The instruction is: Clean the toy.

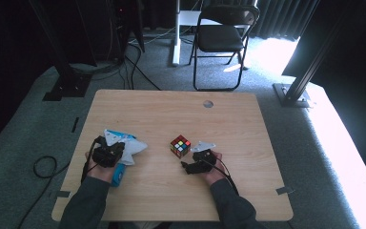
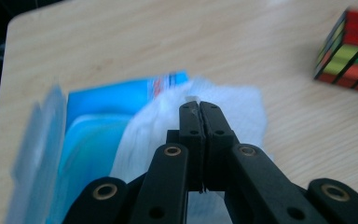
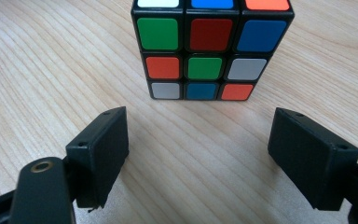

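Two things are in hand on the tabletop [image 1: 171, 109]: a white tissue [image 2: 223, 105] at the person's left and a colour cube [image 1: 180, 146] near the middle. The tissue lies crumpled, partly over a blue tissue pack [image 2: 102, 121] whose clear flap stands open at its far edge. The left hand-held gripper [image 2: 199, 106] has its jaws pressed together, and a small tuft of tissue shows pinched at their tips; from above, this hand-held gripper [image 1: 108, 151] sits right over the tissue and pack, close to the tabletop's left edge.

The cube stands flat on the wood, apart from the tissue. The right hand-held gripper [image 3: 198, 140] points at it with jaws wide apart and nothing between them; the cube [image 3: 209, 49] is just ahead of the tips, untouched. From above, that hand-held gripper [image 1: 196, 160] lies just beside the cube on its near right.

Both forearms, in dark sleeves, come in from the near edge. Beyond the tabletop stands a black folding chair [image 1: 221, 38] on grey carpet, with cables trailing on the floor at the left.
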Action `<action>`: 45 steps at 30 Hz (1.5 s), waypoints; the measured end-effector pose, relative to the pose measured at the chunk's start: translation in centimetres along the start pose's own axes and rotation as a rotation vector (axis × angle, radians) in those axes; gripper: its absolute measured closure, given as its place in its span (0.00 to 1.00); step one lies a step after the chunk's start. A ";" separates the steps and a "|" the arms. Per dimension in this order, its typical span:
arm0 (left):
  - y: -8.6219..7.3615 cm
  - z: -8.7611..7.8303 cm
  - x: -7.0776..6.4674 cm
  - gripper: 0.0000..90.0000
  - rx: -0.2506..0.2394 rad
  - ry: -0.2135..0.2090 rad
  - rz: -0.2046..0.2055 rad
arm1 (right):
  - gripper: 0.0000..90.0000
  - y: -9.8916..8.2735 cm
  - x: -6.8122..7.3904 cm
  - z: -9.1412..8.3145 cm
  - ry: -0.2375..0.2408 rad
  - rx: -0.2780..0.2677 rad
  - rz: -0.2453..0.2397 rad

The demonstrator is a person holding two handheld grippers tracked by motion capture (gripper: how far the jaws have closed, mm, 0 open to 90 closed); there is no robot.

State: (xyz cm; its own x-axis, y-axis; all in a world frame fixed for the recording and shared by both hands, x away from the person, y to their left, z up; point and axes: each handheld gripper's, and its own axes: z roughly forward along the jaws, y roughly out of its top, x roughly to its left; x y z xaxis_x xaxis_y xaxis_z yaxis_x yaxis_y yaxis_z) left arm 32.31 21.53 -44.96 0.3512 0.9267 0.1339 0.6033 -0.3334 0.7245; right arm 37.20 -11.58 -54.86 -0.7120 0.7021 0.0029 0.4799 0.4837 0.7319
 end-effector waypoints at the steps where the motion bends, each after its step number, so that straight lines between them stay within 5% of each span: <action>1: -0.3 0.2 0.0 0.98 0.009 0.003 -0.002 | 0.22 0.0 0.0 0.0 0.000 0.000 0.000; 15: -1.3 2.2 -0.7 0.59 0.022 0.067 0.006 | 0.22 0.0 0.0 0.0 0.000 0.002 0.001; 22: -0.9 3.1 -1.0 0.51 0.041 0.109 0.043 | 0.22 0.0 0.0 0.0 0.000 0.002 0.001; 27: -0.9 3.4 -1.7 0.53 0.068 0.132 0.095 | 0.22 0.0 0.0 0.0 0.000 0.001 0.001; 29: -0.9 3.3 -1.6 0.66 0.071 0.141 0.100 | 0.22 0.0 0.0 0.0 0.000 0.001 0.001; 32: -0.8 3.0 -1.0 0.72 0.064 0.108 0.062 | 0.22 0.0 0.0 0.0 -0.001 0.001 0.000; 35: -0.7 2.6 -1.0 0.79 0.047 0.090 0.066 | 0.22 0.0 0.0 0.0 0.000 0.001 0.000; 36: -0.6 2.5 -1.0 0.90 0.035 0.074 0.058 | 0.22 0.0 0.0 0.0 0.000 0.001 0.000; 38: -0.4 2.5 -1.3 0.96 0.027 0.073 0.073 | 0.22 0.0 0.0 0.0 0.000 0.001 0.000; 45: 0.2 2.1 -2.1 0.98 -0.014 -0.001 0.079 | 0.22 0.0 0.0 0.0 0.000 0.001 0.000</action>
State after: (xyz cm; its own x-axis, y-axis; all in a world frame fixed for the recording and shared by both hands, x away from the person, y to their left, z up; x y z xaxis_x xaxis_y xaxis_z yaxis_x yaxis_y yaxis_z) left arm 33.20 19.13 -46.58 0.3977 0.8975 0.1907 0.5637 -0.4030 0.7210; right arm 37.20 -11.58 -54.85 -0.7118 0.7024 0.0025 0.4803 0.4842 0.7313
